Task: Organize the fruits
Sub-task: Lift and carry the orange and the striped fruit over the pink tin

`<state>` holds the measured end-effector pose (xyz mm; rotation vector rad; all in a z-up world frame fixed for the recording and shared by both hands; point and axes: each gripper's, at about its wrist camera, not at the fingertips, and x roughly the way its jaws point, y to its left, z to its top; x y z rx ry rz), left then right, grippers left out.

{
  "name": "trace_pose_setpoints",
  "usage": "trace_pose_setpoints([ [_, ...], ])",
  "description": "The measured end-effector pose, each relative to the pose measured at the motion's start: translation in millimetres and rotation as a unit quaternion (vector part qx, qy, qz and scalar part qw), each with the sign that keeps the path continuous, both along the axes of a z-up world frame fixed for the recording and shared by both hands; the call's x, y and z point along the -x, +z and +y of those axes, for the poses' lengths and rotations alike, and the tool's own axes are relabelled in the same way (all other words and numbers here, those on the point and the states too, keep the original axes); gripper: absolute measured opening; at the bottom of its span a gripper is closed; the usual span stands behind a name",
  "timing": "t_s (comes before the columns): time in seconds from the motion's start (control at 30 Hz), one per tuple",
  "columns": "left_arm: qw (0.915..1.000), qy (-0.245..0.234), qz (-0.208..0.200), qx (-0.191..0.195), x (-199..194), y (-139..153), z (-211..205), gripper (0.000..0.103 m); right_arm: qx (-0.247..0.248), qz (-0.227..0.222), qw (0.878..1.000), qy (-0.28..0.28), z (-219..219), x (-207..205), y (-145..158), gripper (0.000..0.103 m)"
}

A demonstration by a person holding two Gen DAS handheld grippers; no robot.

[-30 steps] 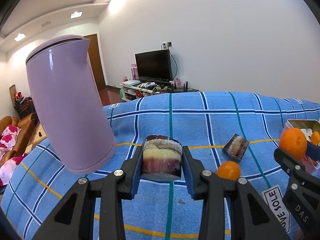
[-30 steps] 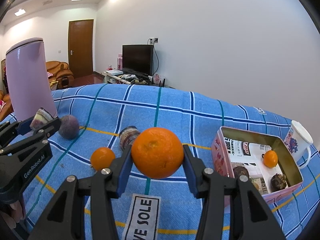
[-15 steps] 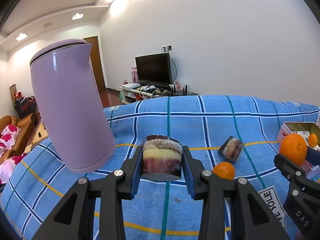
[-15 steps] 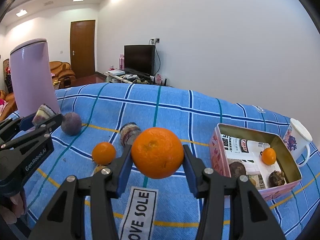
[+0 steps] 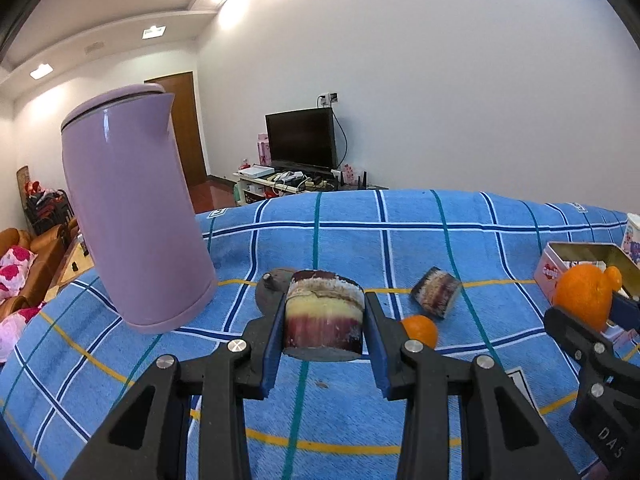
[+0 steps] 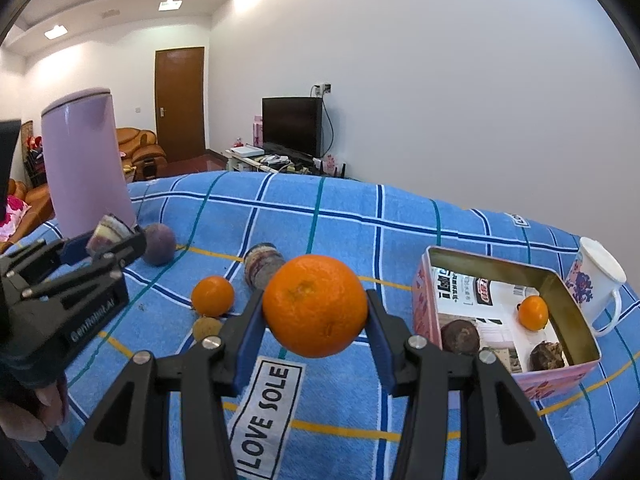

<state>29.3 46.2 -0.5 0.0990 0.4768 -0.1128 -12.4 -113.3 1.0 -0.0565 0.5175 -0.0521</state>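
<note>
My left gripper (image 5: 323, 322) is shut on a short purple-and-yellow sugarcane piece (image 5: 323, 314), held above the blue checked cloth. My right gripper (image 6: 315, 306) is shut on a large orange (image 6: 315, 305), held left of the open pink tin (image 6: 576, 292). The tin holds a small orange (image 6: 533, 312) and two dark fruits (image 6: 460, 336). On the cloth lie a second sugarcane piece (image 6: 262, 268), a small orange (image 6: 212, 296), a purple round fruit (image 6: 159, 244) and a small brown fruit (image 6: 207, 328). The right gripper with its orange (image 5: 584, 300) shows at the right of the left wrist view.
A tall lilac kettle (image 5: 136, 216) stands at the left of the cloth. A white patterned mug (image 6: 596, 284) stands behind the tin at the right. A "LOVE SOLE" label (image 6: 264, 408) is sewn on the cloth near the front edge.
Both grippers have risen and drawn back a little, each keeping its fruit. The purple fruit now shows behind the held sugarcane. The tin looks slightly nearer to the right gripper.
</note>
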Motion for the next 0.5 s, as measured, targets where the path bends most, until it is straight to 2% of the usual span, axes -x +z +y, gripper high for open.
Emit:
trace_pose_setpoints([
  [0.27,1.0,0.003,-0.003,-0.004,11.1,1.1,-13.6,0.039,-0.013,-0.014,1.0,0.001,-15.2,7.8,6.5,0.051],
  [0.5,0.9986,-0.033,0.008,0.04,23.8,1.9,-27.1,0.039,-0.021,-0.029,0.999,-0.004,-36.0,17.3,12.8,0.051],
])
